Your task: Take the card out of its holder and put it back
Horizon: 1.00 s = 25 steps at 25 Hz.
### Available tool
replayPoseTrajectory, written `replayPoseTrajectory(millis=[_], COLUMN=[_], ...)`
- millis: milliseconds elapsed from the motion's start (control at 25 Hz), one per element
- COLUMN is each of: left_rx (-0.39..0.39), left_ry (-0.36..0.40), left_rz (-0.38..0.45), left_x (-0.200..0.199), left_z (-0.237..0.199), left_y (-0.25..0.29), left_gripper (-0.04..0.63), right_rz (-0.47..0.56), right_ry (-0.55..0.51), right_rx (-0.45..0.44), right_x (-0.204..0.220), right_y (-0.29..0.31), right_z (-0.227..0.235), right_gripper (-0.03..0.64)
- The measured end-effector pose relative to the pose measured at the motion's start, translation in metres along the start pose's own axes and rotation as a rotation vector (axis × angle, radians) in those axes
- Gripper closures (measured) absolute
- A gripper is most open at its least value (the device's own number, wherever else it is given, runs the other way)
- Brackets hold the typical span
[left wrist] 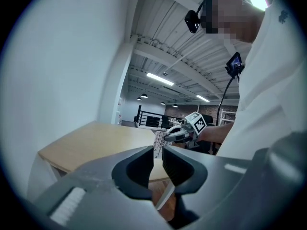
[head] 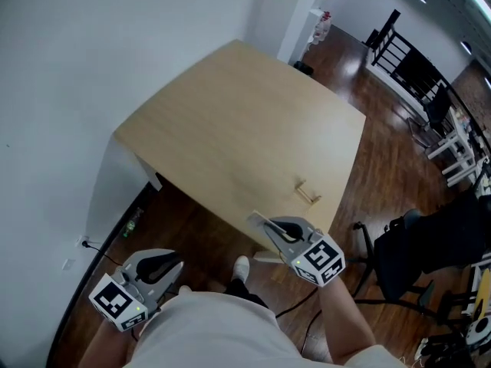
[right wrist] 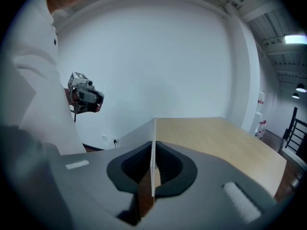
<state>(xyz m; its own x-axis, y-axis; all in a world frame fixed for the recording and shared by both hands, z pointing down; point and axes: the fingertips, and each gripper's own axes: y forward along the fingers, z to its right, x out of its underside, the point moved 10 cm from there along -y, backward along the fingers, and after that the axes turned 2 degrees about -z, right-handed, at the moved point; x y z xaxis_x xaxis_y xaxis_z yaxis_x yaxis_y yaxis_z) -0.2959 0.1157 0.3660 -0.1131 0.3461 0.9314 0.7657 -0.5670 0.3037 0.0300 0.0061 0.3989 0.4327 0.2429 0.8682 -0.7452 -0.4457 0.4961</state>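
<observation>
At the near edge of the worktop (head: 230,129), head view, the right hand-held gripper (head: 272,227) reaches forward; the left hand-held gripper (head: 175,264) hangs off the worktop. Left gripper view: jaws narrowly parted, empty. Right gripper view: jaws pinch the card (right wrist: 153,147) edge-on.

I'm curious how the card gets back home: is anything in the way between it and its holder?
Nothing visible. The right gripper holds the card by the near edge of the table; the holder stands alone on its bare top just beyond.
</observation>
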Motion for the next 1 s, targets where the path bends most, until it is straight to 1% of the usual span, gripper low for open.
replayPoseTrajectory(millis=[160,360,480,520,680,800,1000], left_rx=[-0.026,-0.042,-0.037,-0.033,-0.032,-0.018,0.01], left_ry=[-0.012,-0.018,-0.026,-0.03,-0.036,-0.032,-0.024], left_rz=[0.007,0.007,0.002,0.004,0.02,0.026,0.012], left_x=[0.022,0.05,0.063,0.065,0.068,0.067,0.06], left_z=[0.002,0.002,0.004,0.005,0.006,0.008,0.008], left_y=[-0.05,-0.101,-0.121,-0.125,-0.133,-0.135,-0.119], left_gripper=[0.532,0.532,0.533,0.545,0.554,0.535,0.534], right_rz=[0.009,0.014,0.003,0.0,-0.01,0.004,0.028], right_ry=[-0.033,-0.058,-0.072,-0.069,-0.047,-0.034,-0.01], right_rx=[-0.037,-0.075,-0.094,-0.1,-0.097,-0.085,-0.058], right_x=[-0.019,-0.03,-0.033,-0.032,-0.026,-0.03,-0.028], right_y=[0.009,0.018,0.02,0.02,0.018,0.016,0.008], right_z=[-0.063,-0.135,-0.167,-0.174,-0.187,-0.19,-0.17], right_gripper=[0.595,0.595,0.595,0.595,0.595,0.595,0.595])
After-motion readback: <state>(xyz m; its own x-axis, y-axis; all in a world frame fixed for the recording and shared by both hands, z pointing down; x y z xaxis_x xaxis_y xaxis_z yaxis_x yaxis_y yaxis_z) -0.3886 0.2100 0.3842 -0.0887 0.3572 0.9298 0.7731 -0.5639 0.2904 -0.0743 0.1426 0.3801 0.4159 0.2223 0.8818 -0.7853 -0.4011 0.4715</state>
